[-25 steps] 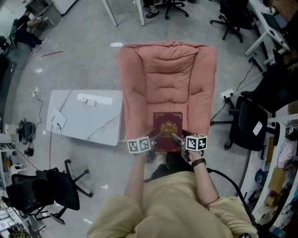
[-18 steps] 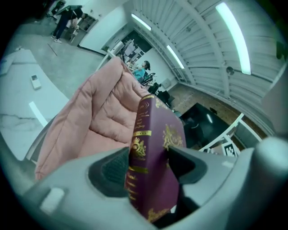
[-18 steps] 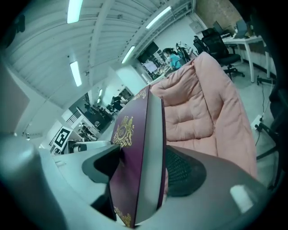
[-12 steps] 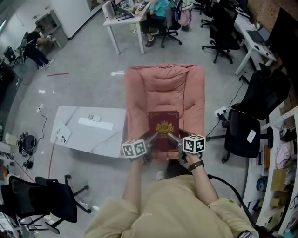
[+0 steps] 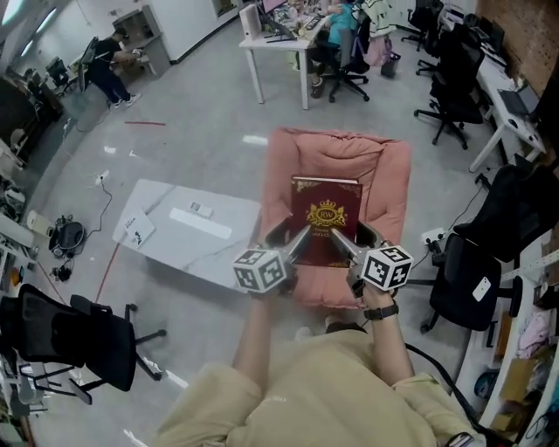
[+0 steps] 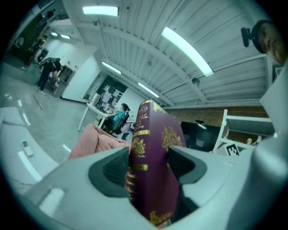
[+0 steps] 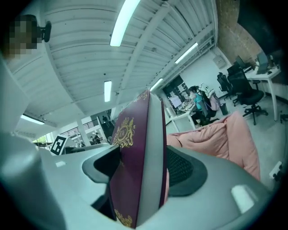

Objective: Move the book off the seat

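Observation:
A thick maroon book (image 5: 325, 220) with a gold crest is lifted above the pink armchair (image 5: 386, 194), its cover tilted up toward the head camera. My left gripper (image 5: 290, 237) is shut on the book's left lower edge. My right gripper (image 5: 353, 239) is shut on its right lower edge. In the left gripper view the book's spine (image 6: 150, 170) stands upright between the dark pads. The book's page edge (image 7: 146, 170) stands between the pads in the right gripper view. The seat beneath is mostly hidden by the book and grippers.
A white low table (image 5: 188, 234) with a few small items stands left of the armchair. Black office chairs stand at the right (image 5: 476, 266) and lower left (image 5: 74, 336). Desks with seated people are at the far end (image 5: 301, 26). Cables lie on the grey floor.
Both grippers have raised the book off the seat cushion, and its cover now tilts upward. The head view has tipped up, showing more of the room beyond the armchair.

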Demonstrator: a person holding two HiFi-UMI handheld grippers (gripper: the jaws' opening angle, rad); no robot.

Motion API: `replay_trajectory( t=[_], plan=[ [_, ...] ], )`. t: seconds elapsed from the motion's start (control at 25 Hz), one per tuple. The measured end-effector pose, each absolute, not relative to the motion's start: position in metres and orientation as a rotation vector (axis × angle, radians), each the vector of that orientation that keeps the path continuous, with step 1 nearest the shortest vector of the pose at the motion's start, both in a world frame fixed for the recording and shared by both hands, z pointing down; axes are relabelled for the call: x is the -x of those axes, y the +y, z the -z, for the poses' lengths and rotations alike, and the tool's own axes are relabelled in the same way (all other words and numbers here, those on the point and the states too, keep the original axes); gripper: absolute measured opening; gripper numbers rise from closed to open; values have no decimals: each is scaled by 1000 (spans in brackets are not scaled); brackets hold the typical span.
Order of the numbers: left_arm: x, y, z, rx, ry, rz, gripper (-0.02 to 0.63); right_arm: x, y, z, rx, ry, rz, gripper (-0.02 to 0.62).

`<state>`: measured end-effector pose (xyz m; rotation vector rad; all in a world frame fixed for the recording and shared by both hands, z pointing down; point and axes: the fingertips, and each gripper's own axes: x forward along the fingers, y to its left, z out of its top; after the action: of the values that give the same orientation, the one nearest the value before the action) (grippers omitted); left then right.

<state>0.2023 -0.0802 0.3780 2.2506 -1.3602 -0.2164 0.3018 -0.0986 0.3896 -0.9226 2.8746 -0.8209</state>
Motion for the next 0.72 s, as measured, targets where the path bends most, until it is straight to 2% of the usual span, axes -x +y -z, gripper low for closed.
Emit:
replay_trajectory(
  t=[0.32,0.48,0.72],
  plan=[
    [-203,-82,-311,-2263,-1571,337,268,-298,-119,-319,646,2996,602,316],
    [-210,-82,-304,-2191,-1724,398,267,-299,-131,-309,503,3030,548,319],
    [-184,-53,-307,-2010,-1995,387,259,-256,-125,-309,151,3038,564,322]
  ],
)
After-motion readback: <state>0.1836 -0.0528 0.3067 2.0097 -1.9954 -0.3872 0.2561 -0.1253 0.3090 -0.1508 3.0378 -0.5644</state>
